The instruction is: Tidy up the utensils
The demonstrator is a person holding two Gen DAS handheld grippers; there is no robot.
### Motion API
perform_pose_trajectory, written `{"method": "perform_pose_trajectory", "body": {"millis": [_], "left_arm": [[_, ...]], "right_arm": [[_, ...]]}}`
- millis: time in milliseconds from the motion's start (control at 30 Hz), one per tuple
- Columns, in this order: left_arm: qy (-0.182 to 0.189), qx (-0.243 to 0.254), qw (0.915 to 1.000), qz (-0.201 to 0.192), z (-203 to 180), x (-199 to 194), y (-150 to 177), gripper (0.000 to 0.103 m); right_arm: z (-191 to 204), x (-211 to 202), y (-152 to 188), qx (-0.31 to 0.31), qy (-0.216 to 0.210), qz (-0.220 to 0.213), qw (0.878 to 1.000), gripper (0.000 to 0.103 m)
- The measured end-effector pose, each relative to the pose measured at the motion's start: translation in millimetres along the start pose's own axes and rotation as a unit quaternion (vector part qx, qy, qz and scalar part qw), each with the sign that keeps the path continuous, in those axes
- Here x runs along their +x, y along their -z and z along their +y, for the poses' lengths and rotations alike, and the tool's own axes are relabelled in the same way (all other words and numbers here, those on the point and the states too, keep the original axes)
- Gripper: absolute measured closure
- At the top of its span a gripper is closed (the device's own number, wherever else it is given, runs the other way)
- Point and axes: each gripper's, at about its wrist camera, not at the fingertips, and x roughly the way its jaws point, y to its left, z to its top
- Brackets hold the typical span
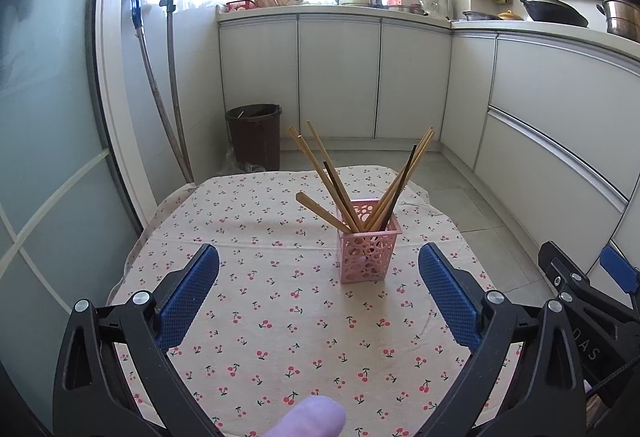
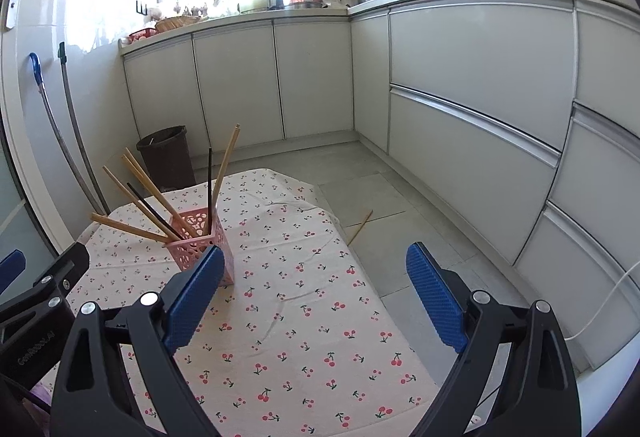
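A pink perforated holder (image 1: 368, 251) stands upright on the cherry-print tablecloth (image 1: 280, 317), with several wooden and dark chopsticks (image 1: 332, 181) fanned out of its top. My left gripper (image 1: 318, 257) hangs open just short of it, nothing between the blue pads. In the right wrist view the holder (image 2: 200, 249) sits at the left, partly behind the left blue pad (image 2: 196, 297). My right gripper (image 2: 316, 257) is open and empty over the cloth (image 2: 304, 317). One chopstick (image 2: 360, 227) lies on the floor past the table's far edge.
A dark brown bin (image 1: 254, 137) stands on the floor beyond the table, with two mop handles (image 1: 168, 109) leaning by the wall. White cabinets (image 2: 472, 109) run along the back and right. The right gripper's body (image 1: 588, 309) shows at the lower right of the left view.
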Motion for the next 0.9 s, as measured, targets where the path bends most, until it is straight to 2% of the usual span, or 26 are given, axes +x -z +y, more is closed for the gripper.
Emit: {"method": "perform_pose_trajectory", "body": {"millis": [900], "left_arm": [[-0.003, -0.01, 0.9999, 0.008, 6.7, 2.9, 0.7, 0.007]], "right_arm": [[-0.2, 3.9, 2.0, 0.007, 0.004, 0.013, 1.0, 0.013]]}}
